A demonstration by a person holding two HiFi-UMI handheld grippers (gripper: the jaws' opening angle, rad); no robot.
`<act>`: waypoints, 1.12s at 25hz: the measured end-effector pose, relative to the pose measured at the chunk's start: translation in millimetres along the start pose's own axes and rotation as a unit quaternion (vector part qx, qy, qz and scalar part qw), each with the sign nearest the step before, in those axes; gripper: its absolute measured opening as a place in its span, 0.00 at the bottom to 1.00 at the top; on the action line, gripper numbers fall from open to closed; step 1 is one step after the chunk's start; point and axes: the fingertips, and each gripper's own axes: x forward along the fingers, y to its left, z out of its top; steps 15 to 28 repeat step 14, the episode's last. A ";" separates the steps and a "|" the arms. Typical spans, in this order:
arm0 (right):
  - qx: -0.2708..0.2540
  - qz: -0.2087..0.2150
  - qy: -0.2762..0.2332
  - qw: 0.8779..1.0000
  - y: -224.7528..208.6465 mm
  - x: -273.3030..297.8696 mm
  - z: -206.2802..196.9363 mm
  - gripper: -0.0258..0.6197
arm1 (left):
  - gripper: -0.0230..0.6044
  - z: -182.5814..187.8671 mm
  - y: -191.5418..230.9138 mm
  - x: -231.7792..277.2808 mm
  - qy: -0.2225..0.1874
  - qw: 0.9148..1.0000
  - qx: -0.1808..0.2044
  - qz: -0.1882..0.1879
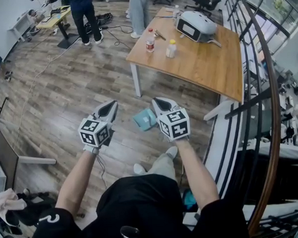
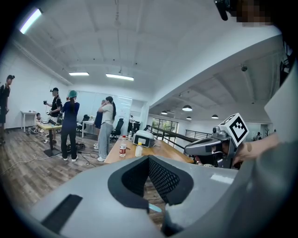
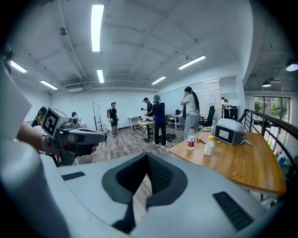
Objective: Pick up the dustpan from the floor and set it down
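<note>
While both grippers are held out roughly level above the wood-plank floor [image 1: 75, 80], the teal plastic dustpan [image 1: 145, 120] is seen lying on that floor, down between them. The left gripper [image 1: 109, 109] is pressed together with nothing caught in it, and the right gripper [image 1: 159, 105] is likewise closed and empty.

In the head view the dustpan is placed just beside the right gripper and clearly apart from the left, so the right hand is judged the nearer. Its long axis cannot be settled: only a squarish, slightly skewed outline is shown, and no handle is made out.

A pan resting on the floor is matched equally by a pickup yet to be made and by a set-down already made, so that is left open.

No brand or readable writing is found. Only black-and-white square markers are carried on the grippers. The red label on the clear bottle [image 1: 150, 40] on the pale wooden counter [image 1: 196, 62] is too small to be read.
</note>
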 end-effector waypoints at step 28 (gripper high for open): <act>0.000 -0.005 -0.001 1.000 -3.4 -6.4 -7.3 0.03 | 0.03 -4.4 -6.7 0.3 0.004 1.000 0.001 -0.001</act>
